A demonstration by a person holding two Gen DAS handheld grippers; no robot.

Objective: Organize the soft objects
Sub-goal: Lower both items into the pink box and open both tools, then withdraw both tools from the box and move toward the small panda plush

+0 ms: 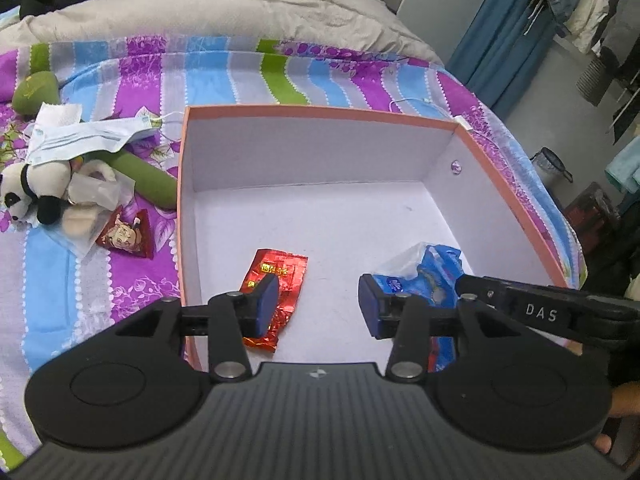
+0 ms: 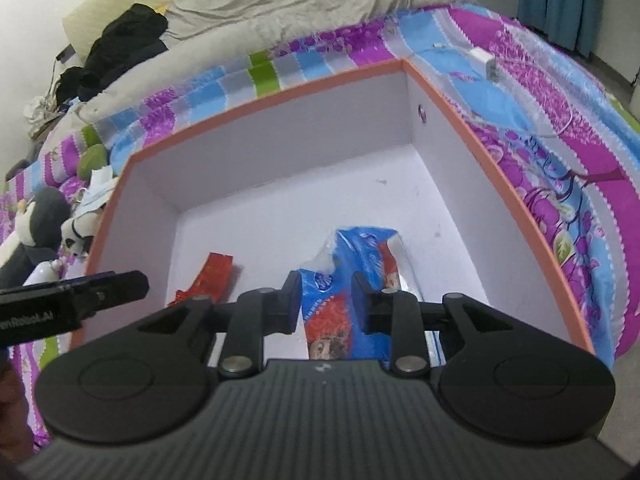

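Note:
An orange-rimmed white box (image 1: 320, 112) lies open on the bed. Inside lie a red foil packet (image 1: 286, 276) and a blue snack bag (image 1: 430, 276). My left gripper (image 1: 318, 306) is open and empty, hovering over the box's near floor just right of the red packet. In the right wrist view the box (image 2: 256, 98) holds the red packet (image 2: 214, 276) and the blue bag (image 2: 352, 276). My right gripper (image 2: 326, 302) is open, its fingers standing either side of the blue bag without closing on it. Left of the box lie a panda plush (image 1: 28, 192) and a face mask (image 1: 84, 136).
A green plush (image 1: 140, 172), tissue (image 1: 60, 114) and a small red packet (image 1: 126, 234) lie left of the box on the striped sheet. A grey duvet (image 1: 240, 0) covers the far bed. A penguin plush (image 2: 36, 220) and white charger (image 2: 486, 62) show in the right wrist view.

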